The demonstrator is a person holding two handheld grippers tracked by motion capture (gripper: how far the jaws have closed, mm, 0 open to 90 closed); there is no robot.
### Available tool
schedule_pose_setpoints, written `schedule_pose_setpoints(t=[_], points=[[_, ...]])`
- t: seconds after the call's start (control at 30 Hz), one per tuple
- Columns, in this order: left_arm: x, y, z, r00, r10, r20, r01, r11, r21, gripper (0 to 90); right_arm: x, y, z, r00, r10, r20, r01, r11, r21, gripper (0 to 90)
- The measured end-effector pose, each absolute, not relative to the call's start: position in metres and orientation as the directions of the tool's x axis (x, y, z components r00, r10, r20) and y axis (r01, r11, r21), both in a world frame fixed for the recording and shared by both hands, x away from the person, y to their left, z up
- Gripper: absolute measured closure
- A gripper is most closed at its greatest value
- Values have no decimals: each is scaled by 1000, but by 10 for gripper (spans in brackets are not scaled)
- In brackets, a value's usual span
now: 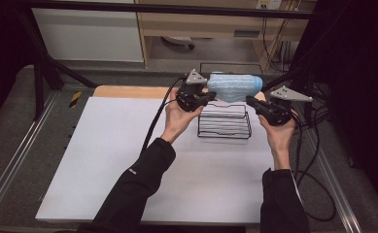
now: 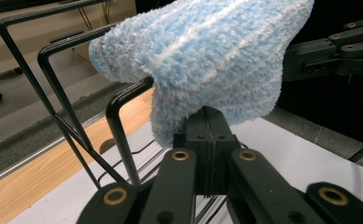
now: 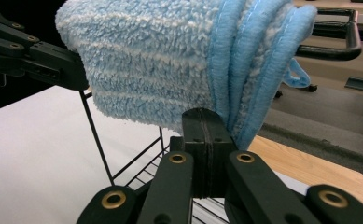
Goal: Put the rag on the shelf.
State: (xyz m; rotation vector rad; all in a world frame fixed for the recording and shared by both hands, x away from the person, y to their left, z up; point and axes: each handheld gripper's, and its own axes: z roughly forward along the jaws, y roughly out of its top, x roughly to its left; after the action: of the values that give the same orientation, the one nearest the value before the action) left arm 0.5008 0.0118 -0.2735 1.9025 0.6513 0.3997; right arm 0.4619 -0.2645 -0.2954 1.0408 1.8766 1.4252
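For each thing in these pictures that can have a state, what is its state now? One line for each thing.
Blue towel: folded, lifted off the table, stretched between both grippers above the rack.
Wire rack: upright on the white sheet, nothing lying in it.
Left gripper: shut on the towel's one end.
Right gripper: shut on the towel's other end, by the hemmed edges.
White sheet: flat on the table.

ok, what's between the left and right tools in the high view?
The folded blue towel spans the gap, with the left tool shut on one end and the right tool on the other. The black wire rack sits below it.
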Motion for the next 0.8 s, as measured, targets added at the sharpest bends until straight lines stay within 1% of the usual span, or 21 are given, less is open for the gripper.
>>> schedule_pose_setpoints(t=[0.13,0.47,0.6,0.8], points=[[496,16,-272,802,597,-30,259,-301,918,890,456,-267,-294,-551,834,19,238,135,962,887],[484,23,-262,804,594,-30,248,-290,924,792,443,-266,-281,-573,819,10,221,143,965,804],[481,27,-257,799,601,-26,244,-284,927,743,439,-264,-275,-579,816,5,214,146,966,780],[478,32,-253,789,614,-15,247,-295,923,651,435,-262,-267,-584,812,15,220,141,965,715]])
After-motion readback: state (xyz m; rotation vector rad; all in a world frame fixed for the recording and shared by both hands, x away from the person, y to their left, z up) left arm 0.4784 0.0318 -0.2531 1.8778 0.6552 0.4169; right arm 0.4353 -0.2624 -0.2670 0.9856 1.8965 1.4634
